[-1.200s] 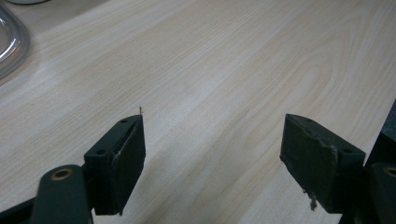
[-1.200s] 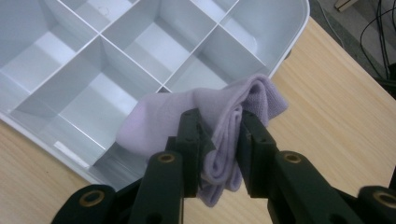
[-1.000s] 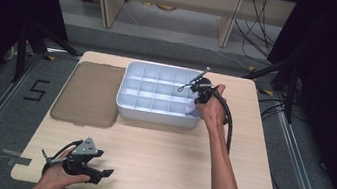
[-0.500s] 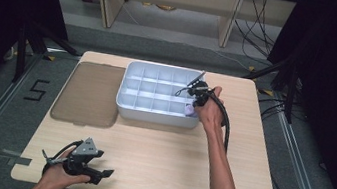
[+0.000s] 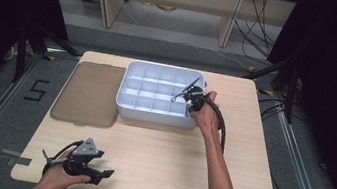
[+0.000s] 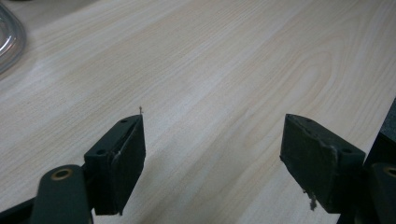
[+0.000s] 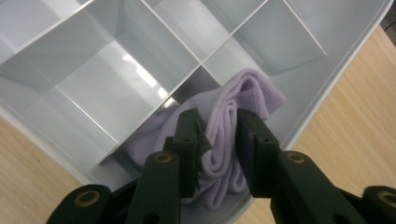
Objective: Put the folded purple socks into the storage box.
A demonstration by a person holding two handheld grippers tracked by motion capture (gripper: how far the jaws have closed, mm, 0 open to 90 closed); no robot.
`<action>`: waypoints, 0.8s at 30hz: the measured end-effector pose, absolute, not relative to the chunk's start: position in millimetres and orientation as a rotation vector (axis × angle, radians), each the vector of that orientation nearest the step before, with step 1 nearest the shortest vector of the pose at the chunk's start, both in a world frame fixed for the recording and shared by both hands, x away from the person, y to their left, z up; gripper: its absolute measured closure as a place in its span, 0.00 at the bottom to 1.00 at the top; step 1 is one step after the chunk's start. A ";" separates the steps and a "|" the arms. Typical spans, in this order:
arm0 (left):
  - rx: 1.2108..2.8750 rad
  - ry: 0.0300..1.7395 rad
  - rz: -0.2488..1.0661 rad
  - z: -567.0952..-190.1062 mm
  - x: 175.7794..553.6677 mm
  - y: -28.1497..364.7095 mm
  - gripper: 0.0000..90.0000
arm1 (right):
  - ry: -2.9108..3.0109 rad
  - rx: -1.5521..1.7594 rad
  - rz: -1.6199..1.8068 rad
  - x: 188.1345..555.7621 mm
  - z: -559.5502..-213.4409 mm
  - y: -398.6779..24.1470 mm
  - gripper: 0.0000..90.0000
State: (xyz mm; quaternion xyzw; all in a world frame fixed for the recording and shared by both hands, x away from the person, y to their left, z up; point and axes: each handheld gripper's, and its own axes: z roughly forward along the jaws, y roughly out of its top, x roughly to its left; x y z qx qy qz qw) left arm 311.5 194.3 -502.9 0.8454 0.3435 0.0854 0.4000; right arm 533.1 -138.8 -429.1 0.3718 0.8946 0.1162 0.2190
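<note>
right tongs [image 7: 218,140]: over the near right corner cell of the divided tray [image 5: 153,115], tips down inside the cell; in the high view [image 5: 188,93] it sits lower against the tray than 1 s ago, when it stood above the rim.
right jaws: have just been opening a little; a narrow gap now, with a fold of the lilac cloth [image 7: 229,126] standing between them. Pads look eased off the fabric, not pinching it.
cloth place: bunched in the corner cell right under and between the right jaws, folds leaning on the divider to the jaws' left and the outer tray wall to their right.
change: hand sank into the cell and the jaws loosened, both within the last second.
meaning: reads as the drop-off step, cloth delivered into its cell, release nearly done. Judgement only.
next need: wider opening, then a straight lift so the pads don't drag the fold back out.
risk: fabric may snag on a pad edge and ride up.
left tongs [image 6: 212,154]: parked at the near left table [image 6: 224,60] edge, same spot as 1 s ago, jaws wide apart, nothing between them but bare wood.
tray lid [image 5: 88,93]: flat, left of the tray, well away from both tongs.
other cells: look empty.
</note>
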 end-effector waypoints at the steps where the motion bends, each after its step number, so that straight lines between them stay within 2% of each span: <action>1: 2.138 0.869 0.215 -502.9 311.4 194.3 0.24 | 2.467 1.058 0.338 532.9 -429.2 -139.3 0.76; 6: 2.157 0.857 0.223 -502.6 312.2 194.7 0.24 | 2.455 1.105 0.459 531.6 -418.8 -148.6 0.72; 8: 2.157 0.858 0.225 -502.6 312.0 194.5 0.24 | 2.440 1.148 0.515 530.8 -412.7 -152.3 0.74; 12: 2.167 0.848 0.217 -502.7 311.7 194.4 0.24 | 2.459 1.127 0.504 531.8 -417.5 -151.8 0.90; 14: 2.122 0.886 0.205 -504.3 310.4 191.6 0.24 | 2.467 1.132 0.485 533.4 -423.7 -150.1 0.92; 24: 2.165 0.856 0.220 -503.5 311.4 193.8 0.24 | 2.529 1.187 0.462 540.0 -447.5 -143.7 0.92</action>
